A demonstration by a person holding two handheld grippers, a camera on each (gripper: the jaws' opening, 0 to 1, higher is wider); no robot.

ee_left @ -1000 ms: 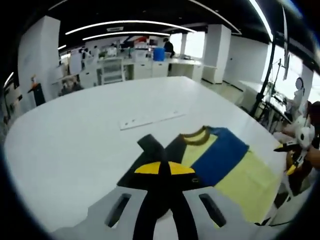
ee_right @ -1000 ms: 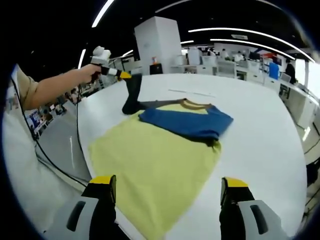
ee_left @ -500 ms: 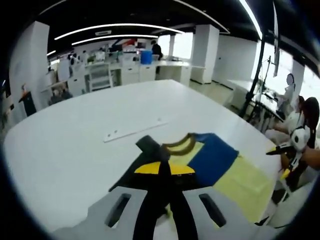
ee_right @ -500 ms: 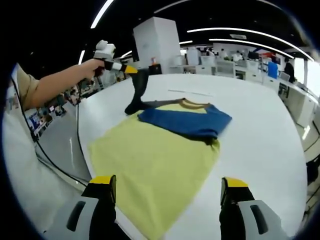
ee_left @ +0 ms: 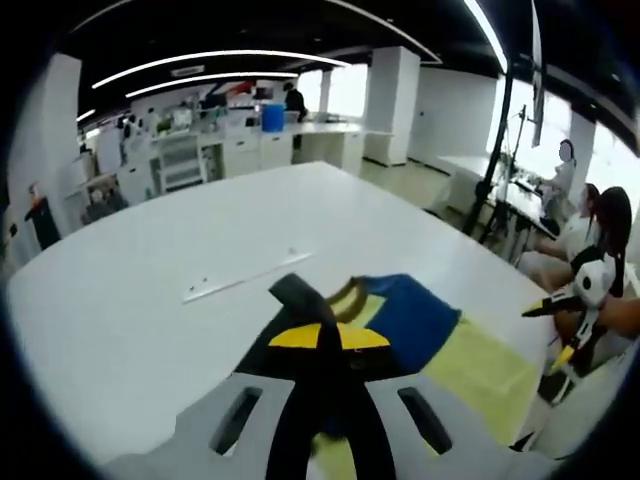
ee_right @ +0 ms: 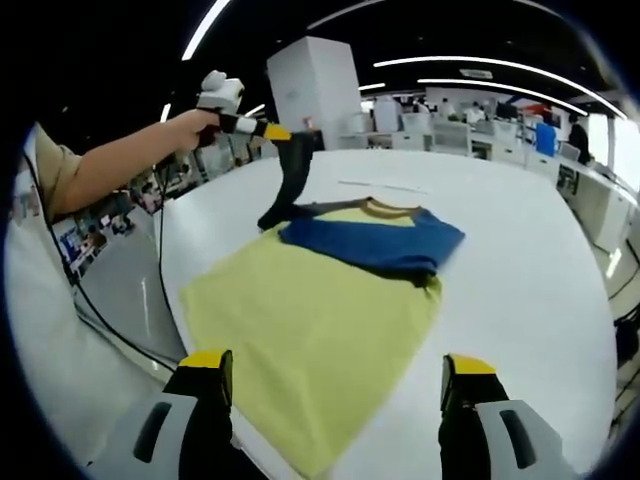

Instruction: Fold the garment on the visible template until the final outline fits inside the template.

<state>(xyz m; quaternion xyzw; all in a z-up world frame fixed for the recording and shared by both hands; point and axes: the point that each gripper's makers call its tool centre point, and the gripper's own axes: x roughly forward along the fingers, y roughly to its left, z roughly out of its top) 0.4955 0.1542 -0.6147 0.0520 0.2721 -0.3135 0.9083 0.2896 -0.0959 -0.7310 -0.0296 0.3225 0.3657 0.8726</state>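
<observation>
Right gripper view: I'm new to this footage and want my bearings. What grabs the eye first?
A yellow and blue garment lies spread on the white table, its blue sleeve folded across the chest. At the far left corner, the left tongs, held by a person's hand, are shut on the dark sleeve and lift it off the table. The right tongs hang open at the near hem.

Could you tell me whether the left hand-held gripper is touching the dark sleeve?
Touching: the right gripper view shows the left hand-held gripper pinching the dark sleeve and lifting it.
</observation>
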